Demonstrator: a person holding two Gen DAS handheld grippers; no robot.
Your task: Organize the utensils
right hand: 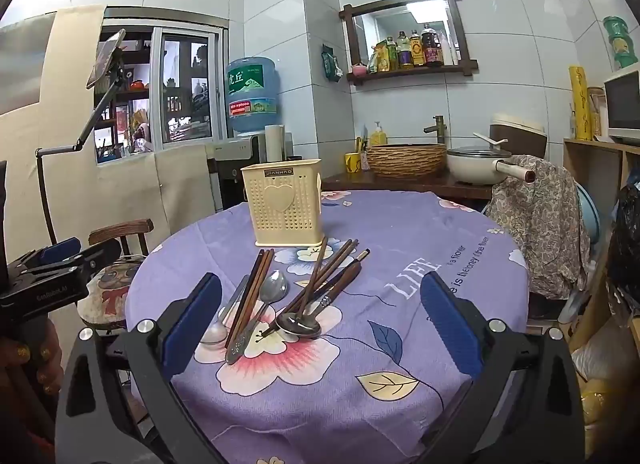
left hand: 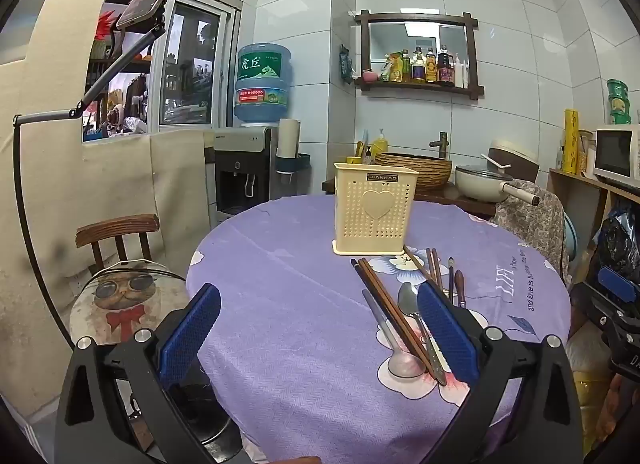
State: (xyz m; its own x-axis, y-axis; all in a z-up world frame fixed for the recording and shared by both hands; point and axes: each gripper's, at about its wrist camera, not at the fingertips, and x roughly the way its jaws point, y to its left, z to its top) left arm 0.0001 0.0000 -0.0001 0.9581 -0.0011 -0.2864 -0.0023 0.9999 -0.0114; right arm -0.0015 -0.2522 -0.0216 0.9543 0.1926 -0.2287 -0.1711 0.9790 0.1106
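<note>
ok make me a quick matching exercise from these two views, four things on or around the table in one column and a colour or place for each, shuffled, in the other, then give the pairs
Column 1
1. utensil holder
2. water jug
3. tablecloth
4. chopsticks and spoons

Column 2
A. blue, on the dispenser by the window
B. purple with flower prints
C. lying loose on the table in front of the holder
D. cream, upright, with a heart on its front

Pairs: 1-D, 2-A, 3-B, 4-C
</note>
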